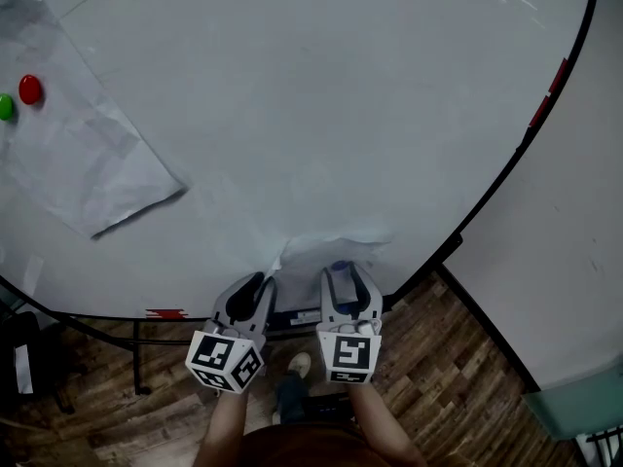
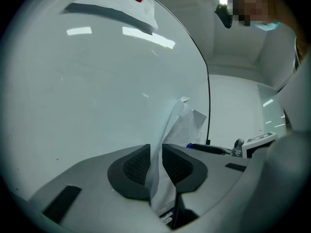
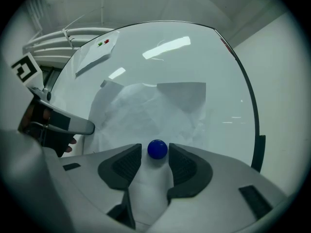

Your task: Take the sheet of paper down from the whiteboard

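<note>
Whiteboard (image 1: pixel 341 95), black-framed. Upper sheet (image 1: pixel 88 154) flat on it, red magnet (image 1: pixel 30 89) and green magnet (image 1: pixel 5 107) near sheet's corner. Lower sheet (image 1: pixel 331 249) crumpled at bottom edge, blue magnet (image 3: pixel 157 149) on it.

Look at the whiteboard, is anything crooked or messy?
Yes. The lower sheet of paper is crumpled and bulging off the whiteboard, pinched by the left gripper. A blue magnet sits on it between the right gripper's open fingers. The upper sheet hangs tilted.
</note>
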Demonstrator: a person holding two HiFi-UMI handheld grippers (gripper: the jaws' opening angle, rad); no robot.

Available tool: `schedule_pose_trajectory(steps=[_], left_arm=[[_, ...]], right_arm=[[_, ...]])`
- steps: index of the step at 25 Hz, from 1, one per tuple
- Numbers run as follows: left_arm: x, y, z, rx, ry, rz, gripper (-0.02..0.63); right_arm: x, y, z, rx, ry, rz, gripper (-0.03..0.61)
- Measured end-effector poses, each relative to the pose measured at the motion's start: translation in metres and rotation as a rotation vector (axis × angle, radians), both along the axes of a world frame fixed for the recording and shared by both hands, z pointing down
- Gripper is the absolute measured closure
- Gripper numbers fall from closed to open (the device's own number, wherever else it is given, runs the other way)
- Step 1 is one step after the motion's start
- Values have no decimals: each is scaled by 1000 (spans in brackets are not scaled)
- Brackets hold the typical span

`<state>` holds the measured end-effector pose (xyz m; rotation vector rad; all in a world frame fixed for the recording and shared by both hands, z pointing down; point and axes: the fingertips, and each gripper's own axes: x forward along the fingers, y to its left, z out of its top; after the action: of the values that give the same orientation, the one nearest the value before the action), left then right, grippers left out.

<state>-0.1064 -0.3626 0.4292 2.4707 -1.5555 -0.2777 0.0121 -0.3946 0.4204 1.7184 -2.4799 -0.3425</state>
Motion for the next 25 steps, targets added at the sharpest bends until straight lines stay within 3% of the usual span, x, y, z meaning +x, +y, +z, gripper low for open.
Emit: schedule_pose_trajectory(steps=[16,25], left_arm=[[8,-4,-3,9,-19,25,588],[5,-6,-3,-8,58,46,589]], right_arm=[[-1,-2,-1,16,52,32,433],[-2,-2,0,1,68,7,442]])
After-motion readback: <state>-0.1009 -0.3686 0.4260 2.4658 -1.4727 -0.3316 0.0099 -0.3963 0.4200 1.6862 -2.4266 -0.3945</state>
